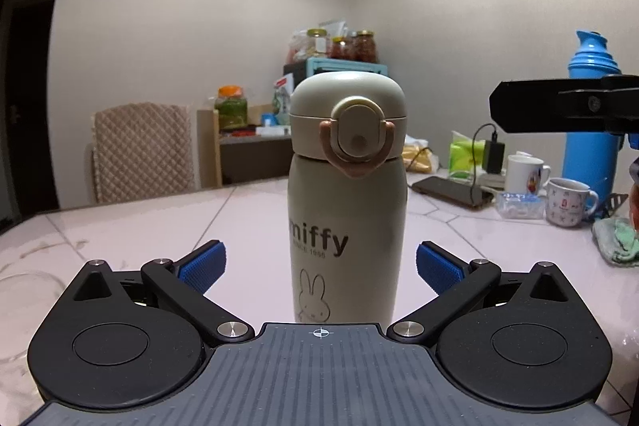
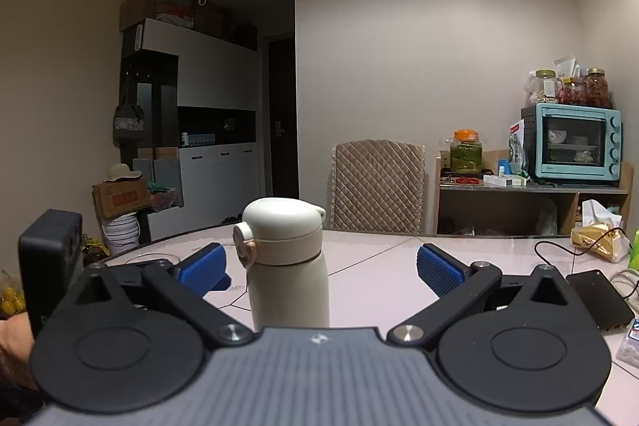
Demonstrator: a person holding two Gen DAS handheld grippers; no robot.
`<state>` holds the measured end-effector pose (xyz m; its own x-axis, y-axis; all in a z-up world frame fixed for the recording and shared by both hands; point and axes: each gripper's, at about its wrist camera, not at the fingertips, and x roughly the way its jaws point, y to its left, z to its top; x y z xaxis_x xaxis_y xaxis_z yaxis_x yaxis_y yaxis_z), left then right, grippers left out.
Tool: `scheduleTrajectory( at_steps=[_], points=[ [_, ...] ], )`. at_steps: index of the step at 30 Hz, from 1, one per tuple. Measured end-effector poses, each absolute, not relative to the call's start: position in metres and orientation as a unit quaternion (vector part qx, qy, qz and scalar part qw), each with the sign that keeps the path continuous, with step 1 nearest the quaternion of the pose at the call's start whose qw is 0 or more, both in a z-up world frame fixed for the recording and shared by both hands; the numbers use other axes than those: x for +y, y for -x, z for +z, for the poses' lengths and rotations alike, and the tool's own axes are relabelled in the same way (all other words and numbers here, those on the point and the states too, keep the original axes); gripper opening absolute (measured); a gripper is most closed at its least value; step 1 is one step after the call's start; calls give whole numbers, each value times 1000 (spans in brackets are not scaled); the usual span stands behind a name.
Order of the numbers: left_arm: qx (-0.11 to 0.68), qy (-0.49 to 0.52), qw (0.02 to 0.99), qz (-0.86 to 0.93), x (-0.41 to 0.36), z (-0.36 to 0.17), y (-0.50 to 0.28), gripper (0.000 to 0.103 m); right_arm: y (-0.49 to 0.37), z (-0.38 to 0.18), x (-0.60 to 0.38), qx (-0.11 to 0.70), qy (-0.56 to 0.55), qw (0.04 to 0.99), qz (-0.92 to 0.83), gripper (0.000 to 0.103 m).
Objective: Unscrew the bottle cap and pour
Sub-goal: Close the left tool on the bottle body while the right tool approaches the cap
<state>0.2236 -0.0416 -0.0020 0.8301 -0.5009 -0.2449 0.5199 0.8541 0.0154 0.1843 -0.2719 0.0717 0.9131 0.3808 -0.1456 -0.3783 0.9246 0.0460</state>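
A cream "miffy" thermos bottle stands upright on the pale marble table, its flip-lock cap on and facing the left wrist camera. My left gripper is open, its blue pads either side of the bottle's lower body, not touching. In the right wrist view the same bottle stands between the open fingers of my right gripper, nearer the left pad, with the cap at pad height. Part of the right gripper shows at the right of the left view.
At the right of the table stand a blue flask, two mugs, a phone with a charger cable, a green cloth and a tissue pack. A padded chair and a shelf with a teal oven stand behind.
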Motion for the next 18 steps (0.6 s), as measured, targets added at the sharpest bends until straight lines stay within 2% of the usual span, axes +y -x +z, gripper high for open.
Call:
scheduleTrajectory(
  at_steps=[18],
  points=[
    [100, -43, 950, -294, -56, -11, -243, 102, -214, 78, -261, 49, 52, 959, 275, 103]
  ],
)
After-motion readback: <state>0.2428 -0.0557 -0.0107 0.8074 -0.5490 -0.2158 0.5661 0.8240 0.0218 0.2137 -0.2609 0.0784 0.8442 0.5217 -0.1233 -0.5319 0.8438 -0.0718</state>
